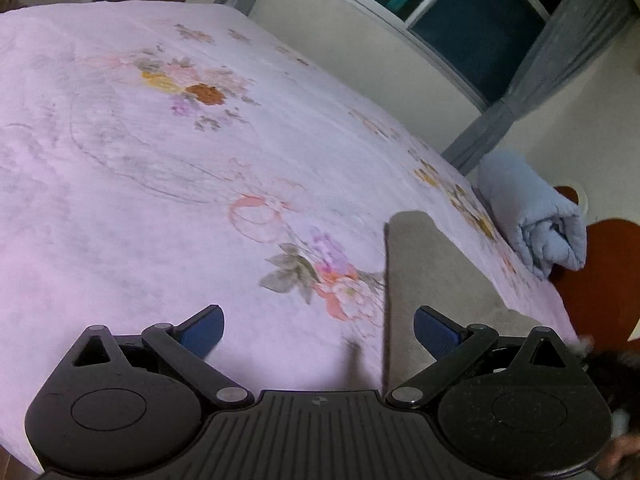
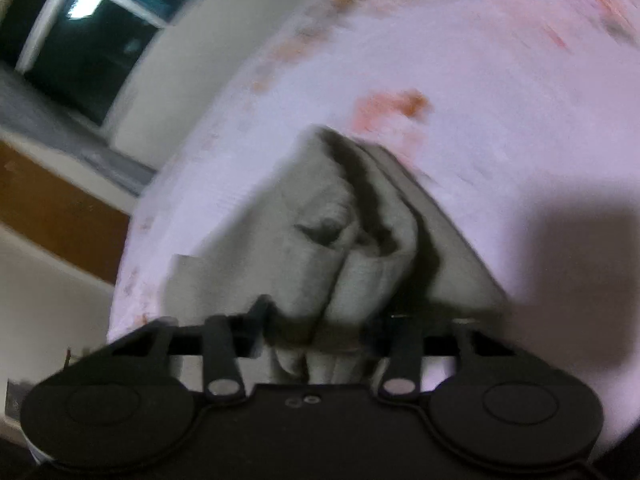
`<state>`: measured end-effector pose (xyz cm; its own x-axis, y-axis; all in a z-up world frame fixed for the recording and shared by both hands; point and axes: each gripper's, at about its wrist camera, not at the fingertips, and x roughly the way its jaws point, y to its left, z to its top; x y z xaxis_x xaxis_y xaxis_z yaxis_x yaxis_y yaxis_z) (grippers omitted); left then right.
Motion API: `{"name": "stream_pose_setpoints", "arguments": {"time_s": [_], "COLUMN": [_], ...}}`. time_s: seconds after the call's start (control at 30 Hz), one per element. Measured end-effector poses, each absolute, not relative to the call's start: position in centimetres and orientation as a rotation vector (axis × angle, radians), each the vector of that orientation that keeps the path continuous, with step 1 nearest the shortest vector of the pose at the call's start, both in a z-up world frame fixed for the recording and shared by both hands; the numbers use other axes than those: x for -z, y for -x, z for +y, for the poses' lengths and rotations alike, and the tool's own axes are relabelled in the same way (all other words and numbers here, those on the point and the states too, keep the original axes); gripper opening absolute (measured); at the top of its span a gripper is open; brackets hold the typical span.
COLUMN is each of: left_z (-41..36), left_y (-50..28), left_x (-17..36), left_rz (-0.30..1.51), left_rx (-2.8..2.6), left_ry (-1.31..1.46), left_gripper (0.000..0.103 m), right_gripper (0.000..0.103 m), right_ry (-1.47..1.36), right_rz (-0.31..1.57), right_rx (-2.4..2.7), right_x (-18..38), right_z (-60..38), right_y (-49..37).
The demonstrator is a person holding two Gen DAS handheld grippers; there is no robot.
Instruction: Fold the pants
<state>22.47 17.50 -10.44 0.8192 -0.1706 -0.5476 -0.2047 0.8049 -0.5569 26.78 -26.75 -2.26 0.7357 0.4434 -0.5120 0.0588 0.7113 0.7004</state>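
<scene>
The left tongs hang released above the bed, their two blue pads spread wide with nothing between them. Just ahead of the right-hand pad, a flat stretch of the grey pants lies on the bedsheet, running away toward the bed's far edge; the pad overlaps the cloth in this view, but whether it touches cannot be told. Beyond the pants, at the edge of the bed, sits a rolled light-blue blanket, and behind it a dark window is framed by a grey curtain. A bit of a hand shows at the lower right corner.

The right tongs are clenched on the pants: a bunched wad of the grey fabric fills the gap between the fingers and rises in thick folds straight ahead of them. The picture is blurred, so the pads themselves are hard to make out. The bunched cloth lies over the pink floral bedsheet, near the bed's left edge as this camera sees it. Past that edge stand a pale wall and another dark window.
</scene>
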Motion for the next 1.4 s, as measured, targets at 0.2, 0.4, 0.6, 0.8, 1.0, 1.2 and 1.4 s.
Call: {"name": "stream_pose_setpoints", "arguments": {"time_s": [0.2, 0.4, 0.6, 0.8, 1.0, 1.2, 1.4], "left_z": [18.0, 17.3, 16.7, 15.3, 13.9, 11.1, 10.0], "left_y": [-22.5, -22.5, -23.2, -23.7, -24.1, -25.8, -27.6], "left_x": [10.9, 11.0, 11.1, 11.0, 10.5, 10.8, 10.9], "left_rz": [0.603, 0.617, 0.638, 0.651, 0.658, 0.678, 0.696], "left_rx": [-0.027, -0.018, -0.030, -0.021, 0.030, 0.093, 0.130], "left_ry": [0.661, 0.627, 0.609, 0.584, 0.577, 0.584, 0.626], "left_gripper": [0.100, 0.101, 0.101, 0.101, 0.101, 0.101, 0.101], "right_gripper": [0.033, 0.034, 0.035, 0.035, 0.097, 0.097, 0.096], "right_ry": [-0.689, -0.905, -0.973, -0.937, -0.886, -0.893, -0.954], "right_rz": [0.245, 0.687, 0.654, 0.714, 0.597, 0.647, 0.692], "right_rx": [-0.543, -0.210, -0.243, -0.229, -0.213, -0.195, -0.262], "right_x": [-5.3, 9.3, 9.6, 9.7, 6.3, 6.9, 8.6], "right_z": [-25.8, -30.9, -31.7, -31.9, -33.5, -36.2, -36.5], "right_y": [-22.5, -24.4, -24.0, -24.7, -22.7, -24.2, -25.3]}}
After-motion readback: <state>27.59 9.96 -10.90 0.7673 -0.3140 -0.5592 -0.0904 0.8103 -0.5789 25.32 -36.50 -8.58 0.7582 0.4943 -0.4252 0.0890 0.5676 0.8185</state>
